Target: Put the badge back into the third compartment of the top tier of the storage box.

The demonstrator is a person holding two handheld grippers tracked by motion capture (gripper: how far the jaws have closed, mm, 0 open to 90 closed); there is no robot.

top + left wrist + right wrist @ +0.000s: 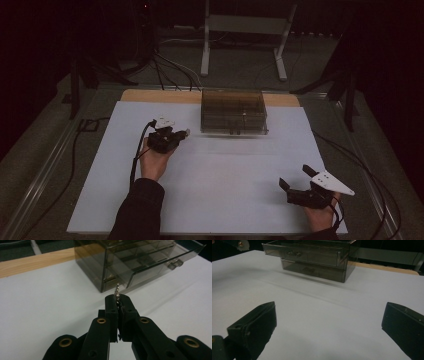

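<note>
Nearest the person, the right gripper (299,180) rests low by the front right edge of the white table sheet (225,200), jaws spread wide with nothing between them; bare sheet lies open ahead of it. Farther in, the left gripper (181,134) is held above the sheet, jaws pinched on a small beaded metal chain (117,291). Just beyond stands the smoky clear drawer box (233,111), upper drawer (165,263) pulled out, near the wooden back edge (150,95).
</note>
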